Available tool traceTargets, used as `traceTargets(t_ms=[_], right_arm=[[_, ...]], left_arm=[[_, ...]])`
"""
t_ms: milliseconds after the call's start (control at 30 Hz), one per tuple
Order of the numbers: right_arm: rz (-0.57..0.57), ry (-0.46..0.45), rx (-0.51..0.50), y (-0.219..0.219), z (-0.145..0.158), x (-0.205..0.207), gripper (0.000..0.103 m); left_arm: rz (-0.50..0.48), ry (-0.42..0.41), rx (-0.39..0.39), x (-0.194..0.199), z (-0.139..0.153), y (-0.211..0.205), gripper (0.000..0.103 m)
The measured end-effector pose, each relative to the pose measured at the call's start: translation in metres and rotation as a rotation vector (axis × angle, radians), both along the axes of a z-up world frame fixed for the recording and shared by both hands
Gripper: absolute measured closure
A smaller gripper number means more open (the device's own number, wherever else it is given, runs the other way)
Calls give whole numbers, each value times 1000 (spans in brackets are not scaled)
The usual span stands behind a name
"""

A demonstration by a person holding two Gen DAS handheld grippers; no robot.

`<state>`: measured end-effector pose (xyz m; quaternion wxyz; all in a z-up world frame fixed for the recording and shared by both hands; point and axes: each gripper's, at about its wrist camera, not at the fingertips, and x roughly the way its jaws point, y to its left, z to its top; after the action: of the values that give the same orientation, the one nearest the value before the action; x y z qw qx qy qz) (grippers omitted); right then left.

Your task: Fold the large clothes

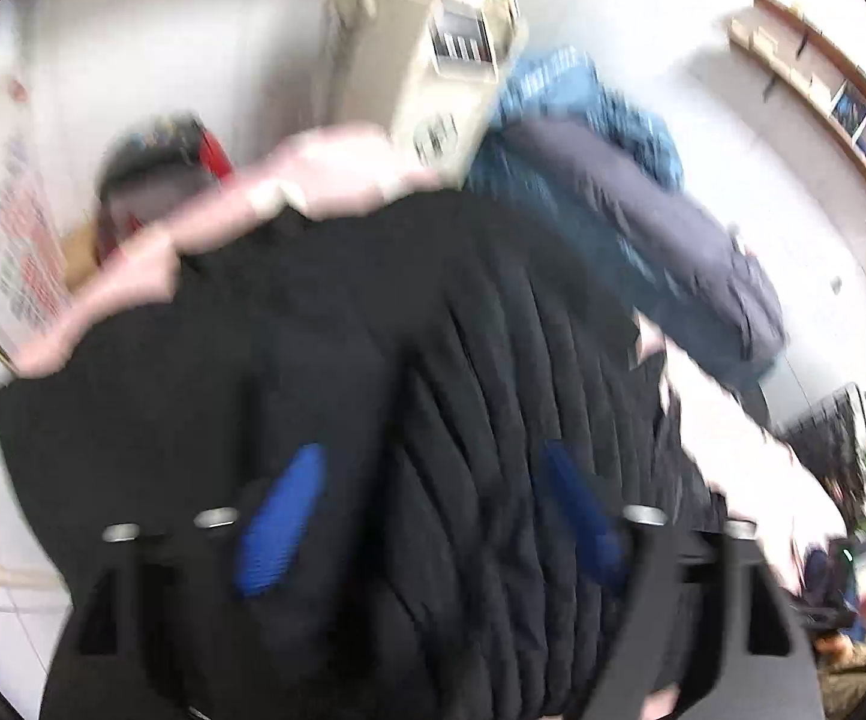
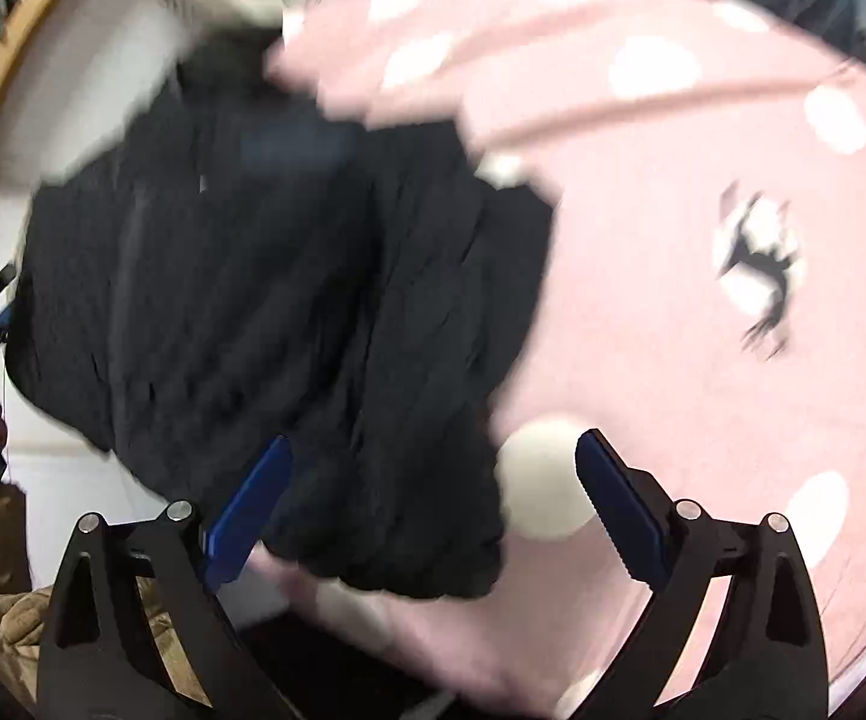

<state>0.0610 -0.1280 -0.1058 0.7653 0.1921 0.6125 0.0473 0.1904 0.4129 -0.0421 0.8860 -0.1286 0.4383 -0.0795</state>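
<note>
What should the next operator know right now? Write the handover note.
Left gripper: jaws open, black garment right in front of and between its fingers; the picture is too blurred to show any grip.
Right gripper: jaws wide open, holding nothing, poised over the edge of the black garment where it lies on the pink dotted cloth.
Things: the black garment lies bunched on the pink cloth; blue and grey clothes are piled behind.
Done: no neat fold visible yet.
Left: grasp the garment, spread it and fold it.
</note>
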Motion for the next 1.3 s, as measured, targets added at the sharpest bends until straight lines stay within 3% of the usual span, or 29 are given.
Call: traceTargets(t_ms=[33, 100, 200, 300, 367, 433, 467, 533, 567, 600, 633, 700, 900, 1033, 1133, 1233, 1300], right_arm=[[-24, -11, 17, -10, 3, -2, 8], [-70, -15, 63, -25, 0, -6, 6], [-115, 33, 220, -44, -28, -4, 6], [-126, 149, 371, -36, -81, 2, 6], [-134, 202, 441, -22, -107, 6, 5], [-133, 189, 413, -13, -113, 11, 5], [-143, 195, 382, -11, -111, 11, 16], [-125, 165, 383, -8, -94, 12, 66], [-119, 165, 366, -7, -87, 12, 77], [-95, 151, 345, -3, -69, 13, 80], [-73, 136, 336, -1, -57, 14, 84], [23, 55, 281, 13, -15, 18, 86], [191, -235, 261, 40, 140, 36, 89], [377, -517, 226, 60, 273, 53, 89], [503, -700, 220, 81, 346, 68, 89], [602, -840, 193, 101, 384, 90, 89], [645, -828, 238, 106, 384, 123, 88]], left_arm=[[36, -31, -6, -4, 8, 12, 9], [62, -10, -41, -3, 6, 27, 9], [38, 137, -114, 6, -31, 36, 9], [-19, 235, -229, 14, -62, 20, 9], [-31, 224, -134, 19, -67, -1, 7], [-24, 240, -15, 26, -77, -18, 7], [1, 242, -37, 27, -78, -17, 16], [54, 235, -91, 23, -73, -11, 50], [57, 222, -92, 18, -65, -12, 59], [54, 209, -83, 13, -56, -15, 73], [52, 196, -84, 9, -50, -17, 81], [45, 146, -69, -1, -23, -27, 86], [30, -157, -53, -39, 107, -51, 91], [118, -398, -93, -66, 197, -30, 91], [209, -530, -70, -91, 237, -8, 91], [313, -601, -29, -116, 256, 14, 91], [399, -575, 20, -128, 251, 26, 90]])
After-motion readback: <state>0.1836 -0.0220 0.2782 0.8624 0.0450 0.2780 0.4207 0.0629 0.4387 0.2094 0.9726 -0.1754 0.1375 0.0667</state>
